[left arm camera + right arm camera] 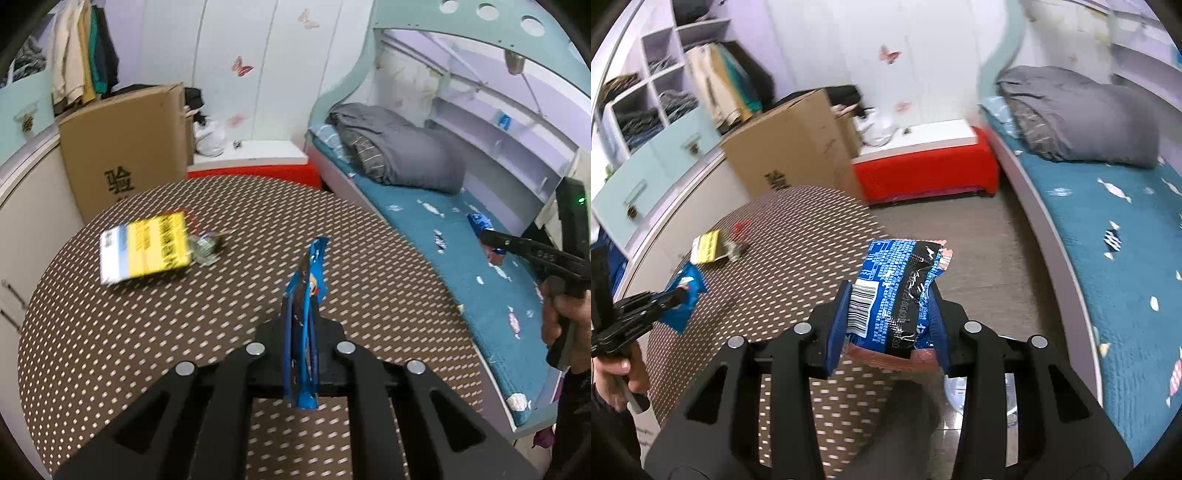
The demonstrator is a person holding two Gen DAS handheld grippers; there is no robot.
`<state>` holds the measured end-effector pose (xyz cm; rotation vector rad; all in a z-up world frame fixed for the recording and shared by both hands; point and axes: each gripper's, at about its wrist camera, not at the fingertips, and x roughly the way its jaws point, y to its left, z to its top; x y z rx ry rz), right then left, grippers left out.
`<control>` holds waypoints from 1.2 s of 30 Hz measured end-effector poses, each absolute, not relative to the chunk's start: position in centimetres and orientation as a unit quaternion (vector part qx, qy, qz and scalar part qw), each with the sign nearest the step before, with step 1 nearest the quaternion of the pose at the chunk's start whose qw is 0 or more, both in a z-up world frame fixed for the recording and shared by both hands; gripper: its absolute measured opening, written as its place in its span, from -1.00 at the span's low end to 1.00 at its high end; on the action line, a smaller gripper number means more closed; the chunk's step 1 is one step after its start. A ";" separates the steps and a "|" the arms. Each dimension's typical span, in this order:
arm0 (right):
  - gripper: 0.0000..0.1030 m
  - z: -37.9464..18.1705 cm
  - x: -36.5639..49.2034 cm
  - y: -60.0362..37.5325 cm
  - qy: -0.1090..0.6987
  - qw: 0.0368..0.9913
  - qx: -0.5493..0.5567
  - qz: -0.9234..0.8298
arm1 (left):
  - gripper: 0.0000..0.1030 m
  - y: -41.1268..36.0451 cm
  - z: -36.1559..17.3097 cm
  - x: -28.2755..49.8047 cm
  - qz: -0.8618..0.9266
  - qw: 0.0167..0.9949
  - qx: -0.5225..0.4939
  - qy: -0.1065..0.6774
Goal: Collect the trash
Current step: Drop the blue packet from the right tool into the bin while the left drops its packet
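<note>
My left gripper (301,328) is shut on a thin blue snack wrapper (308,280), held edge-on above the dotted brown round table (110,350). It also shows at the left of the right wrist view (677,295). My right gripper (886,328) is shut on a crumpled blue and black wrapper (897,291) with a barcode, held over the table's right edge. The right gripper also shows in the left wrist view (487,236). A yellow and white packet (144,247) and a small crumpled grey-green wrapper (207,247) lie on the far left of the table.
A large cardboard box (125,147) stands behind the table. A red bench (923,173) sits by the wall. A bed with a teal sheet (1108,240) and grey duvet (1078,118) runs along the right. Something white and round (979,391) lies on the floor under my right gripper.
</note>
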<state>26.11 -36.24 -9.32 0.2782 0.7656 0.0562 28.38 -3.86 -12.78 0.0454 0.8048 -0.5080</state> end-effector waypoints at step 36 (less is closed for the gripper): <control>0.66 -22.8 23.4 -53.9 0.416 0.843 0.318 -0.126 | -0.85 -26.0 -13.7 29.2 -0.403 0.819 0.080 0.400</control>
